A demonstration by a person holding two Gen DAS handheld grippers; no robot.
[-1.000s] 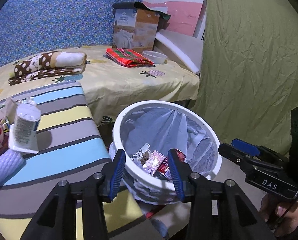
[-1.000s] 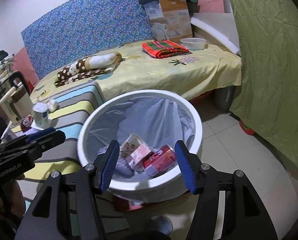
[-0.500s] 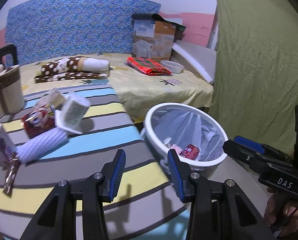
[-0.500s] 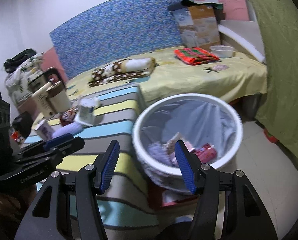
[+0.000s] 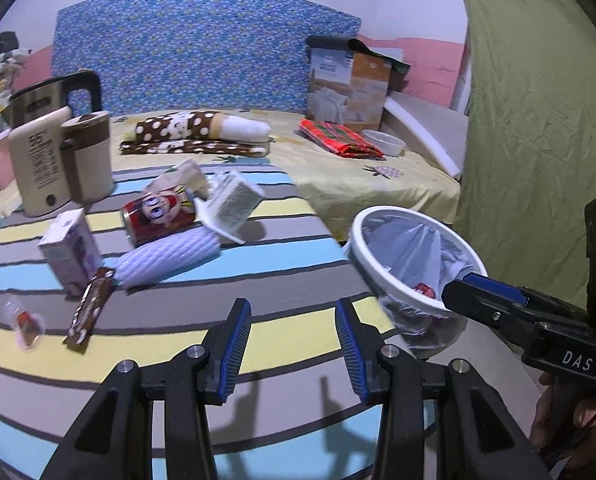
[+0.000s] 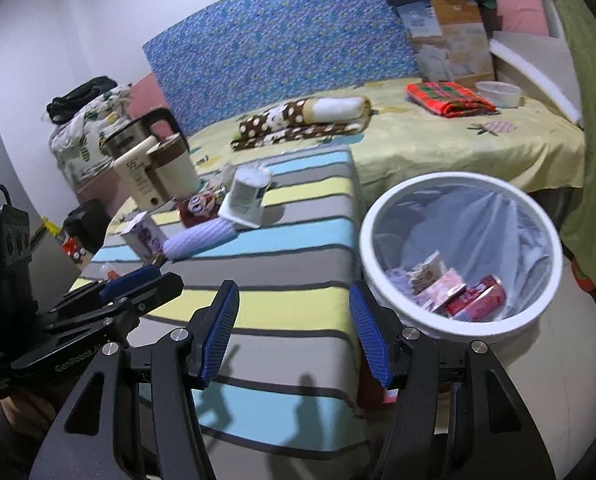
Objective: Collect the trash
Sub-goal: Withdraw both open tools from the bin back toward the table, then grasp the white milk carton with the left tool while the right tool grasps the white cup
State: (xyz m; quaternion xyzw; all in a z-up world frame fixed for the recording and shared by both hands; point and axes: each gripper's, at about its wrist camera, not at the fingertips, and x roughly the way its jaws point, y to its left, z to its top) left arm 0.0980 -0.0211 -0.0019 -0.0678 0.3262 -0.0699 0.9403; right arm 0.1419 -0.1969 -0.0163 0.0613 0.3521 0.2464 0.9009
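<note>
Left gripper [image 5: 293, 344]: jaws apart, nothing between the blue pads; above the striped cloth [image 5: 225, 280].
Right gripper [image 6: 293, 334]: jaws apart, empty; above the striped cloth's near edge, beside the bin.
Bin [image 6: 382, 224]: white, round, lined with a clear bag; on the floor just right of the striped surface.
Bin contents: red carton [image 6: 478, 300], pink packet [image 6: 442, 290], patterned small box [image 6: 426, 272].
Trash on striped cloth: red cartoon can [image 5: 159, 216] on its side; white ribbed foam sleeve [image 5: 169, 256] just in front of it; tilted white tub [image 5: 233, 202] touching the can; purple-and-white small carton [image 5: 71, 256] upright; brown wrapper [image 5: 89, 312] flat beside the carton; small clear packet [image 5: 23, 322] near the left edge.
Kettles [image 5: 57, 160]: two, cream and steel, at the far left of the cloth.
Bed [image 5: 378, 184]: yellow sheet, behind; polka-dot roll [image 5: 201, 136], red plaid cloth [image 5: 340, 138], white bowl [image 5: 384, 142], cardboard box [image 5: 348, 84].
</note>
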